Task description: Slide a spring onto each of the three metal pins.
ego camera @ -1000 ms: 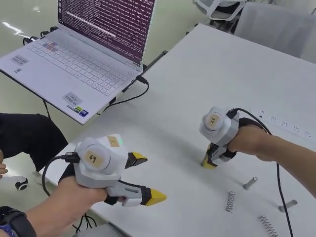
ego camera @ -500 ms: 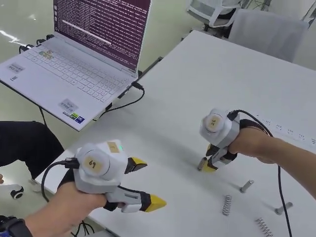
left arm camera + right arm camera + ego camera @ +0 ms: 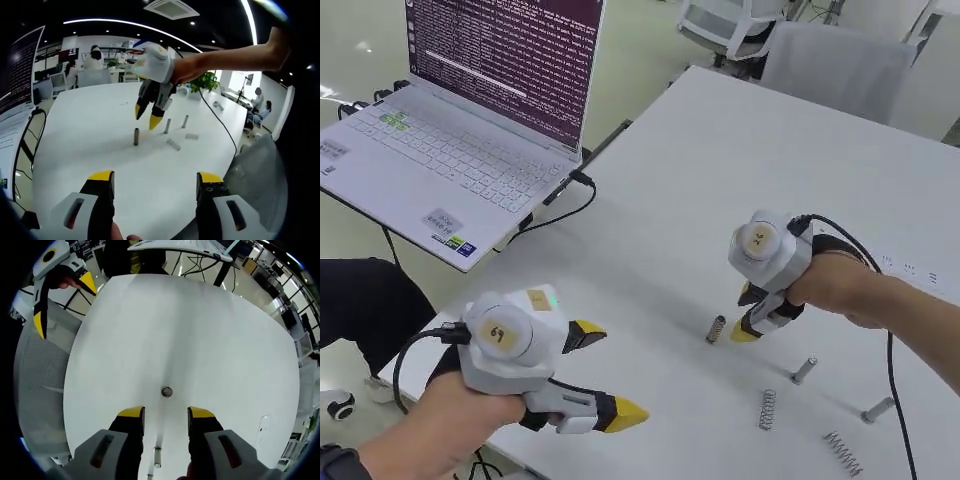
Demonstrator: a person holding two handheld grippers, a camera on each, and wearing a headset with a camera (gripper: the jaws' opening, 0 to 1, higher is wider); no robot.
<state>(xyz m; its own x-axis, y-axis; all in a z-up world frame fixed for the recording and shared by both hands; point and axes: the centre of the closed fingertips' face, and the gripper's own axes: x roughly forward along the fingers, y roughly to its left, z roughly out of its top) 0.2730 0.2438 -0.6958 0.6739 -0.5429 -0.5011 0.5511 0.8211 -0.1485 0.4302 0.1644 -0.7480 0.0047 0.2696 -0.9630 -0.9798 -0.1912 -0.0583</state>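
Those springs look like thin-wire coils, so I'd bet they're featherlight, squashy, and happy to roll or ping off if you clamp hard. Pinch one gently across the coils near one end, so the open end is free to go over a pin. Right now your right gripper (image 3: 744, 315) is spread and holding nothing, hanging just beside the upright pin (image 3: 716, 329) that seems to have a spring on it already. Your left gripper (image 3: 608, 372) is wide open too, well back near the edge of the white table (image 3: 740, 170). The loose spring (image 3: 767, 409) and second loose spring (image 3: 841, 452) lie flat off to your right, near the bare pin (image 3: 804, 370) and other bare pin (image 3: 878, 409). Both pins look upright in the left gripper view and probably tip easily, so come at the springs without brushing them. The laptop (image 3: 470, 150) and its cable (image 3: 560, 205) are well clear.
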